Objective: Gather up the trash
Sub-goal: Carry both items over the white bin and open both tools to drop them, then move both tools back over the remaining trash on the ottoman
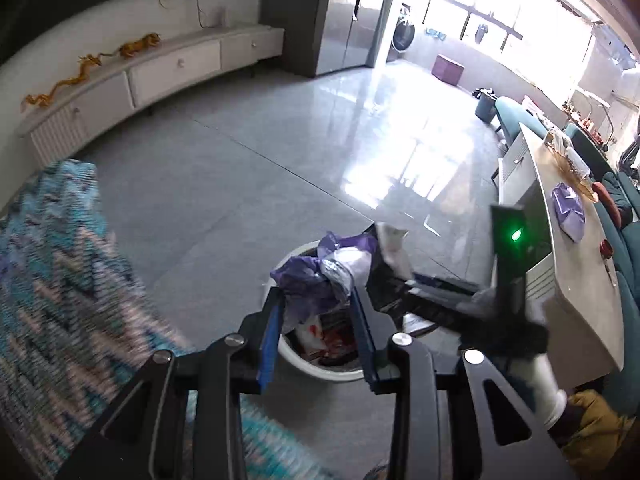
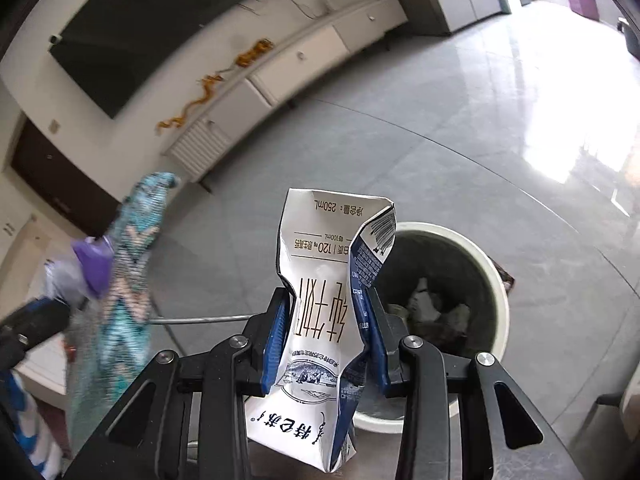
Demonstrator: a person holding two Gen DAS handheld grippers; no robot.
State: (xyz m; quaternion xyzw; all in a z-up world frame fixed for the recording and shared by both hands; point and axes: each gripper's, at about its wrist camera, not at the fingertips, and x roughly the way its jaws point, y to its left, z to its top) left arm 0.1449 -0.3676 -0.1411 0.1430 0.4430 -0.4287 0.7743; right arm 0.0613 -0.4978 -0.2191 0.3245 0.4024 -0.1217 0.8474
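Note:
My left gripper (image 1: 318,294) is shut on a crumpled purple and white plastic wrapper (image 1: 320,276), held just over a white trash bin (image 1: 320,372) that has rubbish in it. In the same view a corner of the milk carton (image 1: 394,246) pokes in from the right, over the bin's far side. My right gripper (image 2: 327,294) is shut on that crushed white and blue milk carton (image 2: 320,280), which stands upright between the blue pads. From this side the bin (image 2: 496,280) lies just right of and below the carton. The purple wrapper (image 2: 94,264) shows at the far left.
Teal zigzag-patterned fabric (image 1: 52,280) fills the left side near the bin. A pale coffee table (image 1: 576,300) with another purple wrapper (image 1: 568,208) stands to the right, with a teal sofa (image 1: 624,240) behind it. A white TV cabinet (image 1: 160,72) lines the far wall across the grey tile floor.

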